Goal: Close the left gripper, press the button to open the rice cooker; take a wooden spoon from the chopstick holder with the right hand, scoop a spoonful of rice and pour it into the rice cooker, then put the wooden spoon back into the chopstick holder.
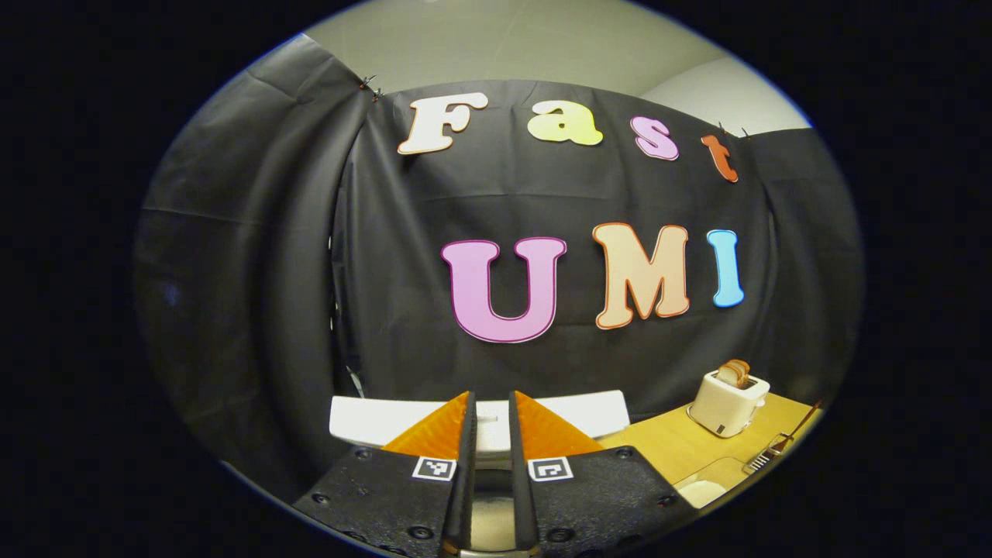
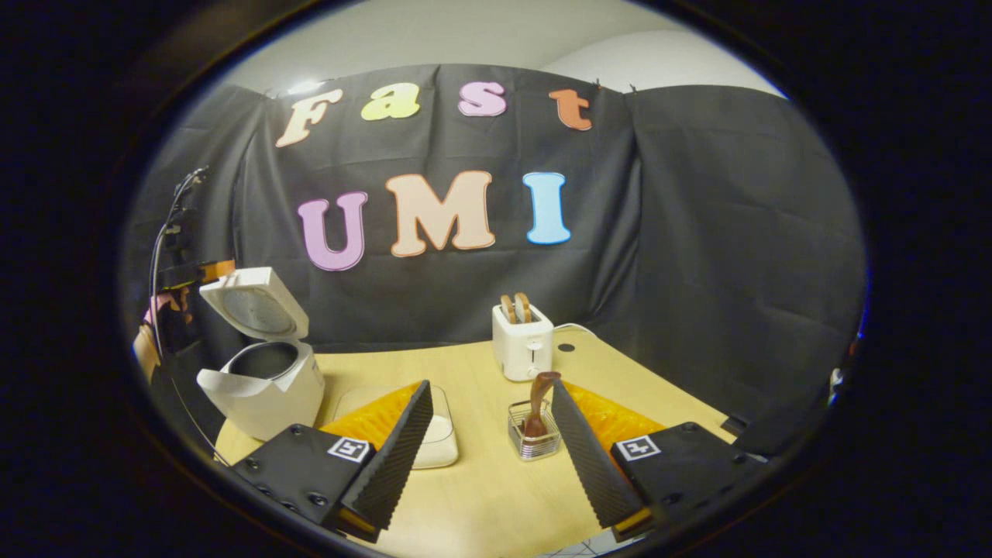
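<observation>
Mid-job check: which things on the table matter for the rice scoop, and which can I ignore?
Job:
white rice cooker, lid open
brown wooden spoon
clear chopstick holder around it
shallow white rice dish
right gripper, open

Ignore:
white toaster holding bread

The left gripper view sits close above the cooker [image 1: 364,418], facing the wall. The right gripper view looks from farther back across the counter [image 2: 480,480]. Both share the toaster [image 1: 727,401].

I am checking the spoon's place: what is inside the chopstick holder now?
The wooden spoon stands inside the chopstick holder, handle pointing up. Its bowl end is too small and hidden by the holder's bars to see clearly.
</observation>
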Tool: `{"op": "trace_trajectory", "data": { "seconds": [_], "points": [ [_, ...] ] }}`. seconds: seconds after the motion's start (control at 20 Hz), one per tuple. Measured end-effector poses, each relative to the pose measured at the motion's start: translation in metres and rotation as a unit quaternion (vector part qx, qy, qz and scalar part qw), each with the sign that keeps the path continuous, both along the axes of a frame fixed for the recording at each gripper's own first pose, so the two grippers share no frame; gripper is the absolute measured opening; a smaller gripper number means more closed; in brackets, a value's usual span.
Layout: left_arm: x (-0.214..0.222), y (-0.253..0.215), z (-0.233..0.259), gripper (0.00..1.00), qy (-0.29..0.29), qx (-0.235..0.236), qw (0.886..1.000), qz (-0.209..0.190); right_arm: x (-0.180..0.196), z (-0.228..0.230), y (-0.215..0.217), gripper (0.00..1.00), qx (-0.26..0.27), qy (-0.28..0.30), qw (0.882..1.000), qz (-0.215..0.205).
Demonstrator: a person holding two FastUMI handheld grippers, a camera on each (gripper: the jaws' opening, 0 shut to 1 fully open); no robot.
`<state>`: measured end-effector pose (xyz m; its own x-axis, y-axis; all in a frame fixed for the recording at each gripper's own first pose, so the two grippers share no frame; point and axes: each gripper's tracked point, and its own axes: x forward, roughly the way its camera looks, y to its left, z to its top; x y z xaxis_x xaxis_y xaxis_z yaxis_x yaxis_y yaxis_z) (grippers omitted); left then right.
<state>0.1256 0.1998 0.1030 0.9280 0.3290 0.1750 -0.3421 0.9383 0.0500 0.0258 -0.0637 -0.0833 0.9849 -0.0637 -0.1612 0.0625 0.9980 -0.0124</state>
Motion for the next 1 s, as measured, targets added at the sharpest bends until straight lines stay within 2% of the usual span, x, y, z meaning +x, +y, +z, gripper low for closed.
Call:
{"op": "trace_trajectory", "data": {
  "seconds": [0.05,0.15,0.25,0.35,0.6,0.7,0.8,0.85,1.0],
  "points": [
    [0.0,-0.004,0.001,0.21,0.0,-0.001,1.0,0.0,0.005,-0.004,-0.005,0.97,0.005,0.003,1.0,0.004],
    [0.0,-0.014,0.0,0.27,0.002,-0.006,1.0,-0.004,0.017,-0.013,-0.014,0.96,0.01,0.009,1.0,0.01],
    [-0.002,-0.023,-0.005,0.39,0.008,-0.011,1.0,-0.004,0.03,-0.023,-0.023,0.96,0.009,0.016,1.0,0.016],
    [-0.007,-0.03,-0.008,0.47,0.008,-0.018,1.0,-0.004,0.043,-0.033,-0.029,0.96,0.006,0.022,0.999,0.023],
    [-0.023,-0.045,-0.02,0.87,0.009,-0.028,1.0,0.006,0.076,-0.058,-0.042,0.96,0.005,0.033,0.999,0.038],
    [-0.031,-0.048,-0.026,0.92,0.01,-0.027,0.999,0.015,0.089,-0.072,-0.046,0.96,0.007,0.041,0.998,0.041],
    [-0.038,-0.059,-0.031,0.92,0.013,-0.034,0.999,0.01,0.103,-0.082,-0.047,0.99,0.011,0.043,0.998,0.047],
    [-0.042,-0.062,-0.035,0.92,0.015,-0.036,0.999,0.011,0.109,-0.087,-0.047,0.96,0.01,0.043,0.998,0.052],
    [-0.059,-0.067,-0.039,0.92,0.016,-0.035,0.999,0.026,0.13,-0.106,-0.052,0.96,0.012,0.043,0.998,0.049]
  ]
}}
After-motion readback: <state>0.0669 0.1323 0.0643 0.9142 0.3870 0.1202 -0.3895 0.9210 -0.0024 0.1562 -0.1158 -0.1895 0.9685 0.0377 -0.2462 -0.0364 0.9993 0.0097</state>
